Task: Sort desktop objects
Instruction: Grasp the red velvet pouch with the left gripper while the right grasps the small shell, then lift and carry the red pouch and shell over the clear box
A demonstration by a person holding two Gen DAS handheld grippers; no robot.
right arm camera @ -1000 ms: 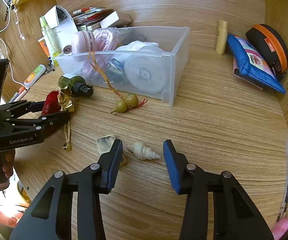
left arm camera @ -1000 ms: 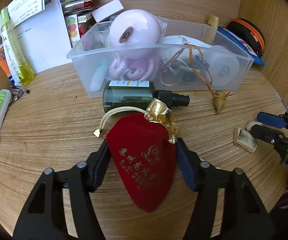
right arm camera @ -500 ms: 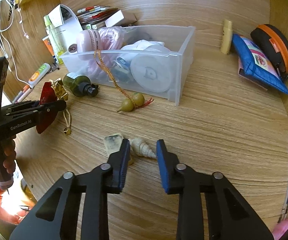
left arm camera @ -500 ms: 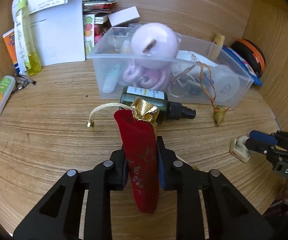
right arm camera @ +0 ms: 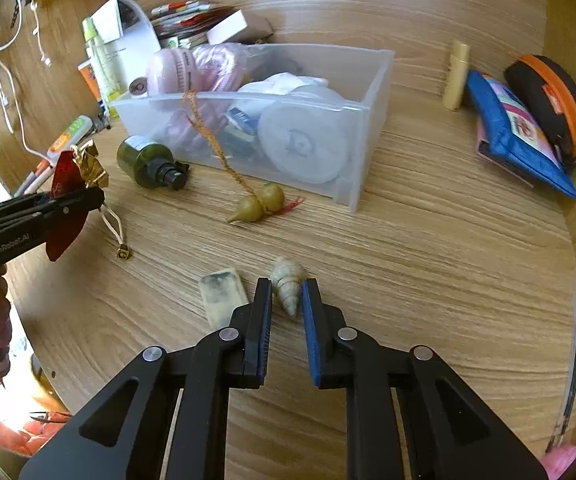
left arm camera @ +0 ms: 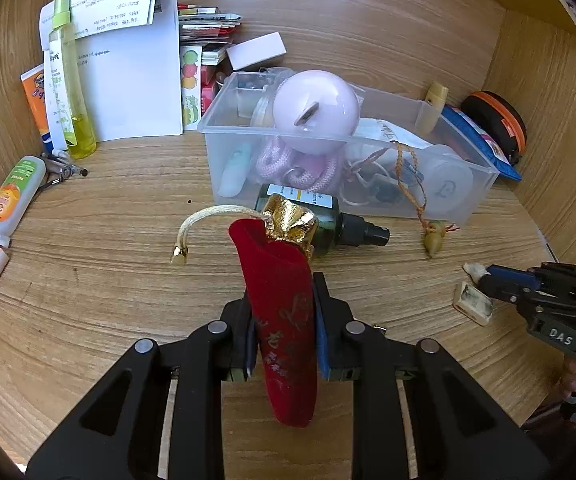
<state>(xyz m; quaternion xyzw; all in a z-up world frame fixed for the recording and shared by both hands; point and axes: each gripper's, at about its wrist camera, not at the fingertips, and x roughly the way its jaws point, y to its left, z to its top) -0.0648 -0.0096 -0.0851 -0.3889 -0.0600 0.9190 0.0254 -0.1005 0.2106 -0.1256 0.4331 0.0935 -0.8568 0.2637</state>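
- Left gripper [left arm camera: 281, 332]: pads pinch the red velvet drawstring pouch [left arm camera: 281, 320], held clear of the wooden desk [left arm camera: 87, 280], probably bound for the clear plastic bin [left arm camera: 476, 184].
- Right gripper [right arm camera: 285, 300]: fingers nearly closed around the pale spiral seashell [right arm camera: 288, 286] on the desk; firm grip uncertain.
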